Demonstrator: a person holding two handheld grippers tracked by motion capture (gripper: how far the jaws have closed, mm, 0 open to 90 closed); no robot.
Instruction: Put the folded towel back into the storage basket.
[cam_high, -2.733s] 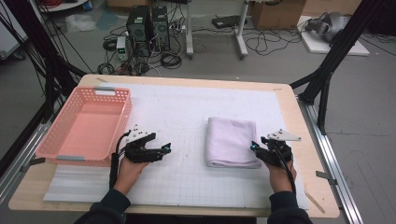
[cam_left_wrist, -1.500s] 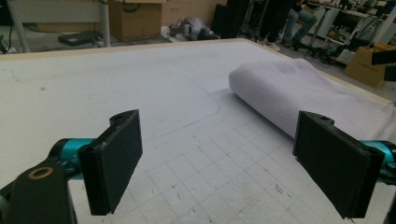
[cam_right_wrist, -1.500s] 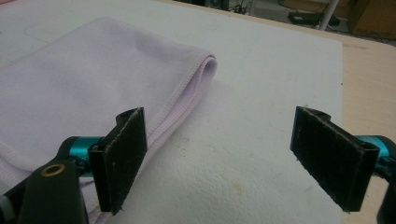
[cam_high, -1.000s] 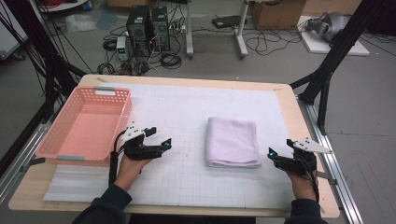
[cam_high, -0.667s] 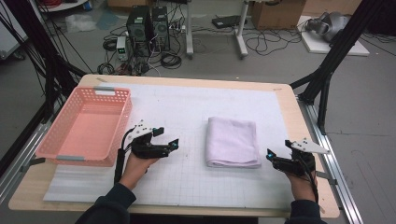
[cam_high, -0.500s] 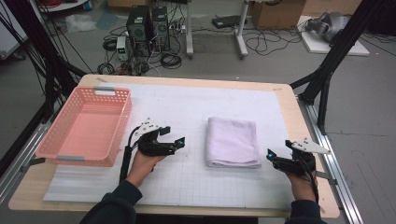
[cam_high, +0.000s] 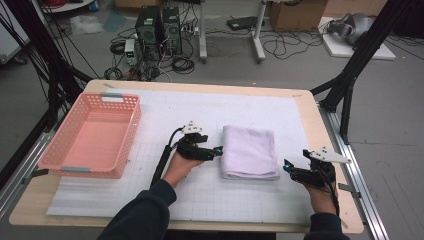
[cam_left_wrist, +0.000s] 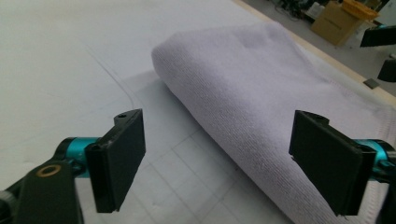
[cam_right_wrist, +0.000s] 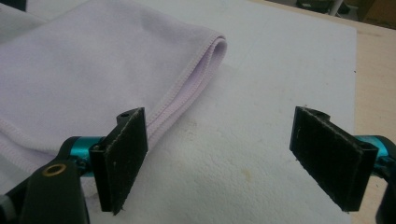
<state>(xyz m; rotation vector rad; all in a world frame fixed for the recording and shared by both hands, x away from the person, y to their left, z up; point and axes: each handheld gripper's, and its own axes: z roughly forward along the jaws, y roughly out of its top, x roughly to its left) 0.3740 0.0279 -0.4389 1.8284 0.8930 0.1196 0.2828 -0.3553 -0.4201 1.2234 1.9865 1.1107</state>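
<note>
A folded pale lilac towel (cam_high: 250, 151) lies on the white gridded mat (cam_high: 165, 110), right of centre. My left gripper (cam_high: 216, 150) points right, its tips just short of the towel's left folded edge. In the left gripper view the towel (cam_left_wrist: 261, 88) fills the space ahead, and its rolled fold runs between the jaws of the left gripper (cam_left_wrist: 224, 163). Those jaws stand wide and have just been closing a little; the pads do not press on the cloth. My right gripper (cam_high: 287, 167) sits off the towel's near right corner, open. In the right gripper view the right gripper (cam_right_wrist: 229, 161) holds nothing, and the towel's hemmed corner (cam_right_wrist: 93, 70) lies to its left.
A pink plastic basket (cam_high: 129, 131) stands at the mat's left side, with nothing in it. The wooden table edge (cam_high: 320, 130) runs along the right, with a metal rail beyond it. Computers and cables sit on the floor behind the table.
My left gripper has slid right from beside the basket up to the towel's left edge. The right gripper drew back from the towel's right edge earlier and has since stayed still.
</note>
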